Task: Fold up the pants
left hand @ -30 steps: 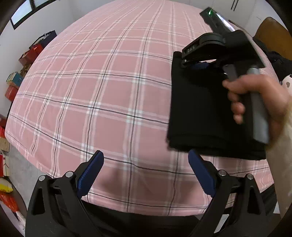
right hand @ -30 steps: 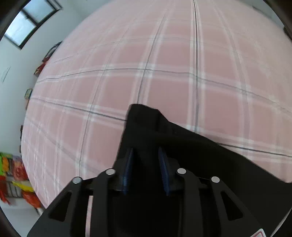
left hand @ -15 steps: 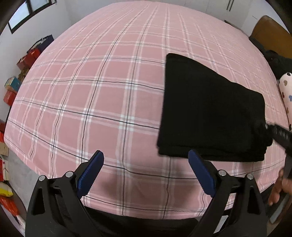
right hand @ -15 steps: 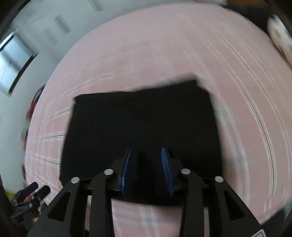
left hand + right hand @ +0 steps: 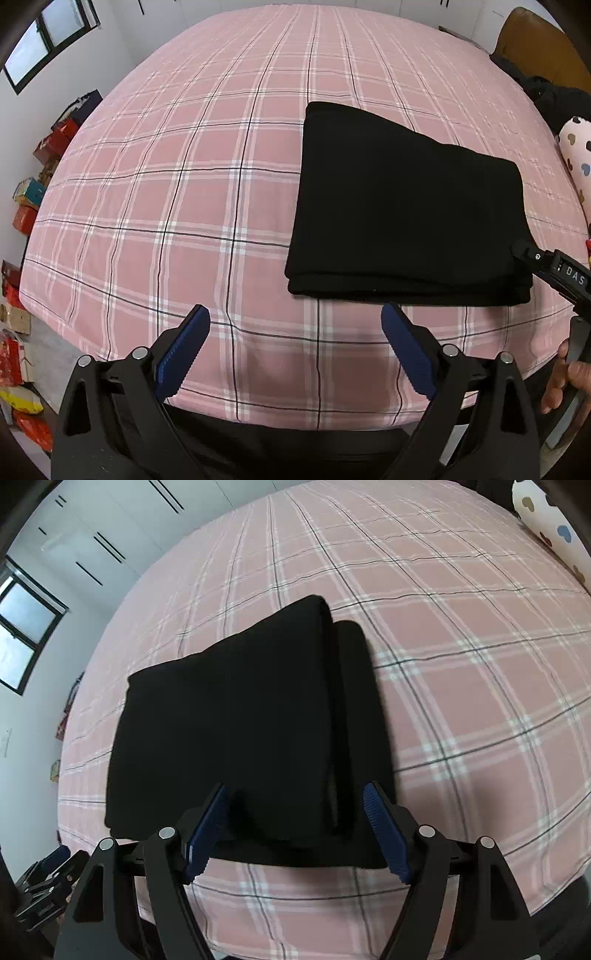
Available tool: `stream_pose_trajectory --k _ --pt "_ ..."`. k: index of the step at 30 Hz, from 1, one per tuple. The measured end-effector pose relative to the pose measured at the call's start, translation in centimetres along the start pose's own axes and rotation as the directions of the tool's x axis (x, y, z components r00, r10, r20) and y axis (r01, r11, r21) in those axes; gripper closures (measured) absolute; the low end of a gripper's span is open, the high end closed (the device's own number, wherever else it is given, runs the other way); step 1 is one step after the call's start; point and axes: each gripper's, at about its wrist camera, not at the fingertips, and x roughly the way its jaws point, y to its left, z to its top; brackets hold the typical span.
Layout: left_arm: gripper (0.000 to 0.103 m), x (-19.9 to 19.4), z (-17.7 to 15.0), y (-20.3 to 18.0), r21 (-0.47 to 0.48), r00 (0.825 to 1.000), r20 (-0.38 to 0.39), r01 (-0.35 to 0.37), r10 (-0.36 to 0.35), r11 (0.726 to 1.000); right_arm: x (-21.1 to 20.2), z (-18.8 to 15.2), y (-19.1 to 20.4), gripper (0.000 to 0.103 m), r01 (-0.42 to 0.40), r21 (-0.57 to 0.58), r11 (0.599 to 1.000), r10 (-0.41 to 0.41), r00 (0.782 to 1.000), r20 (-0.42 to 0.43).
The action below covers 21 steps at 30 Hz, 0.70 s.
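The black pants [image 5: 402, 206] lie folded in a thick rectangle on the pink plaid bed [image 5: 184, 192], near its front right edge. In the right wrist view the pants [image 5: 243, 723] show stacked layers with a second fold edge on the right. My left gripper [image 5: 295, 343] is open and empty, above the bed's front edge, left of the pants. My right gripper [image 5: 295, 823] is open and empty, just short of the pants' near edge. It also shows at the right edge of the left wrist view [image 5: 554, 269].
Boxes and bags [image 5: 29, 192] are piled on the floor left of the bed. A heart-print pillow [image 5: 576, 155] and dark clothes [image 5: 554, 99] lie at the right. White wardrobe doors [image 5: 110, 539] stand behind the bed.
My right gripper let go of the pants, opened and drew back to the bed's front edge. The pants now lie flat and folded. My left gripper stayed open in place.
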Motion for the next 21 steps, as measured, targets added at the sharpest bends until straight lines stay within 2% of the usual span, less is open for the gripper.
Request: stream_pose_trajectory --k 5,7,8,9,10,13,15,16,17,19,20,21 --pt "0.011 -0.1 -0.1 -0.3 0.006 1.0 -0.004 -0.015 0.015 1.0 1.8 0.8 1.9 0.031 0.028 -0.052 0.998 -0.028 1.0 -0.008" --pt "0.011 -0.2 -0.1 -0.3 0.002 1.0 -0.004 -0.013 0.013 1.0 2.2 1.2 1.7 0.049 0.017 -0.016 1.0 -0.017 1.0 -0.007" --pt "0.011 -0.2 -0.1 -0.3 0.002 1.0 -0.004 -0.012 0.012 1.0 2.3 1.1 1.8 0.08 0.005 -0.011 1.0 -0.005 1.0 -0.018" --pt "0.011 -0.3 -0.2 -0.4 0.002 1.0 -0.004 -0.013 0.013 1.0 2.4 1.6 1.6 0.08 -0.047 0.011 0.999 0.048 0.998 -0.035" --pt "0.011 -0.3 -0.2 -0.4 0.004 1.0 -0.004 -0.015 0.015 1.0 1.7 2.1 1.8 0.081 -0.064 0.018 0.998 0.064 0.998 -0.023" --pt "0.011 -0.4 -0.2 -0.4 0.011 1.0 -0.003 -0.019 0.019 1.0 -2.9 2.7 1.9 0.082 -0.066 -0.026 0.997 0.068 0.995 0.075" --pt "0.011 -0.5 -0.1 -0.4 0.01 1.0 -0.002 -0.017 0.017 1.0 -4.6 2.9 1.5 0.082 -0.049 -0.05 0.998 0.054 0.993 0.102" --pt "0.011 -0.4 -0.1 -0.3 0.007 1.0 -0.001 -0.015 0.015 1.0 -4.1 2.9 1.0 0.082 -0.007 -0.079 0.997 0.013 0.997 0.08" --pt "0.011 -0.2 0.0 -0.3 0.005 1.0 -0.004 -0.015 0.015 1.0 -2.1 2.6 0.4 0.08 0.007 -0.112 0.994 -0.006 1.0 0.007" --pt "0.011 0.4 0.1 -0.3 -0.012 1.0 -0.023 0.002 -0.002 1.0 1.6 1.5 -0.9 0.077 0.012 -0.112 0.994 -0.027 0.991 -0.131" --pt "0.011 0.5 0.2 -0.3 -0.022 0.999 -0.034 0.017 -0.017 1.0 1.9 1.1 -1.4 0.075 -0.01 -0.084 0.996 -0.001 0.991 -0.132" --pt "0.011 0.6 0.2 -0.2 -0.032 0.998 -0.043 0.033 -0.035 0.999 0.7 0.9 -1.7 0.073 -0.025 -0.046 0.999 0.021 0.996 -0.082"
